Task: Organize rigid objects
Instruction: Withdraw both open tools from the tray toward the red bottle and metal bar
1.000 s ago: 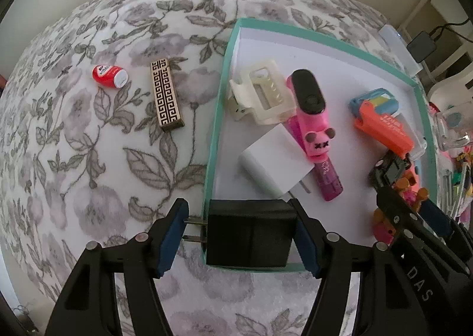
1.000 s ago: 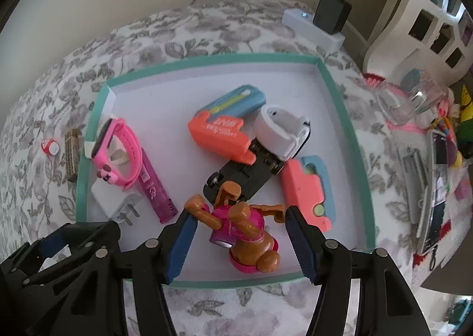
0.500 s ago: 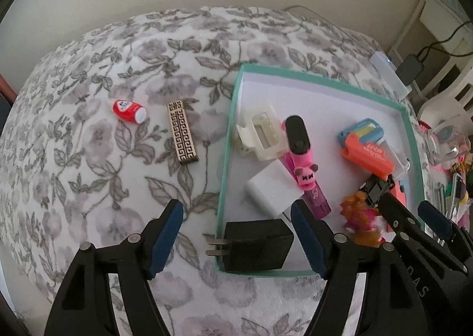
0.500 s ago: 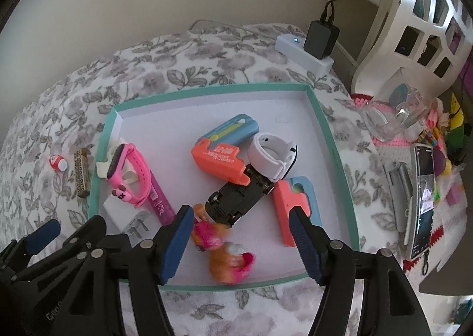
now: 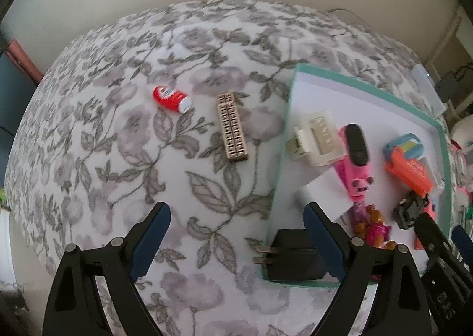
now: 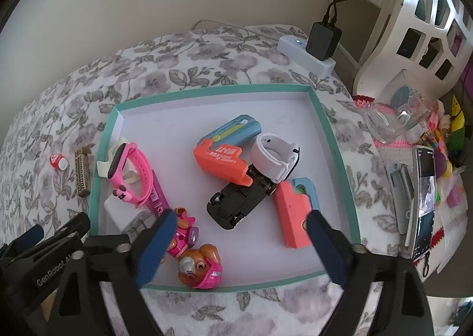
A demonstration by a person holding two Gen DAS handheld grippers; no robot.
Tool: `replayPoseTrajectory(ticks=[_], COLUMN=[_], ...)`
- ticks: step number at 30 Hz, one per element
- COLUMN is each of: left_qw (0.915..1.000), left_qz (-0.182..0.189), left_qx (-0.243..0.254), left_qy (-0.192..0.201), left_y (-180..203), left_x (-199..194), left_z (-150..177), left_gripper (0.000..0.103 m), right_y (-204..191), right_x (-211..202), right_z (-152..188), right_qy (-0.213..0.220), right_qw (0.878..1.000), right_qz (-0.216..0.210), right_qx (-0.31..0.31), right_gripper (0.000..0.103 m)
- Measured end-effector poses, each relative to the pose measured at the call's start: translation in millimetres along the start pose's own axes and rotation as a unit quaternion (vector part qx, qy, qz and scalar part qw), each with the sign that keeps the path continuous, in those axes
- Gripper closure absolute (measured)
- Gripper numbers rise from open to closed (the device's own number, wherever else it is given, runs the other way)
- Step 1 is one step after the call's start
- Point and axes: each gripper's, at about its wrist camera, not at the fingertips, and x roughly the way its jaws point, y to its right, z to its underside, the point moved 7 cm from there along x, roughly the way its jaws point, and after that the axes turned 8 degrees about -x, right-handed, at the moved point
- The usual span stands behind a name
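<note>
Both grippers are pointed steeply down at a flower-printed cloth (image 5: 124, 141).

The left gripper (image 5: 236, 235) is seen with its blue-padded jaws spread wide and opening; nothing is held or pressed. Between the pads only the cloth is found, while the black plug adapter (image 5: 295, 259) lies just behind the right-hand pad at about 4 o'clock, in the near corner of the teal-rimmed tray (image 5: 276, 188), its two metal prongs sticking out over the rim.

The right gripper (image 6: 236, 244) is likewise held wide and opening, empty. The toy pup figure (image 6: 201, 268), glossy pink and brown plastic, lies on the white tray floor by the left pad, untouched.

Outward from the right gripper, inside the tray (image 6: 207, 90), these are seen: a black toy car (image 6: 236, 206) upside down at 12 o'clock, a coral block with a blue edge (image 6: 292, 217) at 1 o'clock, an orange holder (image 6: 221, 161), a blue case (image 6: 233, 129), a white strap loop (image 6: 275, 158), and at 10 o'clock a pink watch band (image 6: 130, 173) over a purple tube (image 6: 158, 197), a white charger cube (image 6: 118, 212) and a cream hair claw (image 5: 316, 141).

On the cloth, well outside the tray at 11 o'clock from the left gripper, a patterned rectangular bar (image 5: 232, 127) and a small red cylinder with a white cap (image 5: 171, 98) are lying apart.
</note>
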Motion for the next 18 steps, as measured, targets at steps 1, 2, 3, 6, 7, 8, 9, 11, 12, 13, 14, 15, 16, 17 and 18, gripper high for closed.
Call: replayPoseTrajectory(ticks=[1,2,3,6,7,8,9,11,12,13,14,15,16,17,18], left_qw=[1.0000,1.0000,0.9999,0.9998,0.9998,0.9998,0.9997,0.9997,0.9996,0.9996,0.9995,0.9995,0.9994,0.9993,0.9992], left_qz=[-0.002,-0.004,-0.006,-0.012,-0.013,-0.014,-0.015,-0.018,-0.020,-0.021,-0.022,-0.024,-0.027,-0.029,-0.032], left_qx=[-0.003,-0.006,-0.009,-0.013,-0.015,-0.016,-0.017,-0.019,-0.020,-0.020,-0.021,-0.022,-0.023,-0.024,-0.025], left_qy=[-0.001,-0.001,-0.001,0.000,-0.001,-0.002,-0.003,-0.005,-0.006,-0.006,-0.005,-0.005,-0.004,-0.004,-0.004], left_y=[-2.0,-3.8,-5.5,-9.5,-10.8,-11.5,-11.1,-12.4,-13.2,-14.0,-14.5,-15.3,-16.4,-17.4,-18.5], left_x=[0.6,1.1,1.6,2.5,3.2,3.7,4.3,5.6,6.0,6.2,6.3,6.4,6.5,6.8,7.4], left_z=[0.1,0.1,-0.3,-1.0,-0.8,-0.6,-0.7,-0.6,-0.5,-0.9,-1.1,-1.4,-1.8,-2.1,-2.5], left_gripper=[0.011,0.011,0.010,0.004,0.004,0.004,0.004,0.004,0.004,0.004,0.004,0.004,0.004,0.003,0.003], right_y=[0.0,0.0,-0.1,-0.4,-0.5,-0.6,-0.7,-0.9,-0.9,-0.9,-1.3,-1.6,-2.5,-3.2,-3.6], right_x=[0.0,0.0,0.0,0.9,1.1,1.1,1.1,1.2,1.1,1.2,1.4,1.9,2.6,3.2,3.7], right_z=[-0.1,-0.3,-0.2,0.0,0.0,0.1,0.1,0.2,0.3,0.4,0.6,0.9,1.4,1.8,2.1], right_qy=[0.001,0.001,0.002,0.001,0.001,0.001,0.002,0.002,0.002,0.001,0.001,0.000,-0.001,-0.002,-0.002], right_qw=[1.000,1.000,1.000,1.000,1.000,1.000,1.000,1.000,1.000,1.000,1.000,1.000,1.000,1.000,1.000], right_qz=[0.000,0.000,-0.001,-0.003,-0.002,0.000,0.000,0.000,0.000,0.000,0.000,0.000,-0.001,-0.002,-0.002], right_qx=[0.001,0.001,0.002,0.003,0.002,0.002,0.002,0.002,0.002,0.002,0.001,0.001,0.000,0.000,0.000], right_gripper=[0.002,0.002,0.002,0.001,0.000,0.000,0.000,0.000,0.000,0.000,0.000,0.000,0.000,0.000,0.000])
